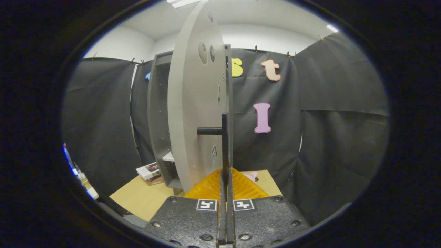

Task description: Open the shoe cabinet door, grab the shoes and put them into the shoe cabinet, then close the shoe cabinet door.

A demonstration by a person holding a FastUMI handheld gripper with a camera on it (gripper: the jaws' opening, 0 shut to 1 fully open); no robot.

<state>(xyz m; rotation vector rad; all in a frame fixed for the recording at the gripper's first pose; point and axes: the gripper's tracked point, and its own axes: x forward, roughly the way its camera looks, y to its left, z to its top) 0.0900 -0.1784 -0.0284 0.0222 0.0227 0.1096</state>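
Observation:
The grey cabinet door [193, 113] stands swung out, edge-on, right in front of me. Its black bar handle [224, 144] runs upright down between my fingers, with a short black standoff [209, 131] joining it to the door. My gripper [225, 174] is shut on that handle, the orange fingers [210, 188] pressing on it from both sides. Behind the door the grey shoe cabinet [158, 110] shows its open inside with a pale shelf low down. A small pink thing [253, 176], possibly a shoe, peeks out just beyond the right finger.
The cabinet stands on a light wooden tabletop [137, 201]. A small stack of books [150, 172] lies on it left of the cabinet. Black cloth walls close the booth all around.

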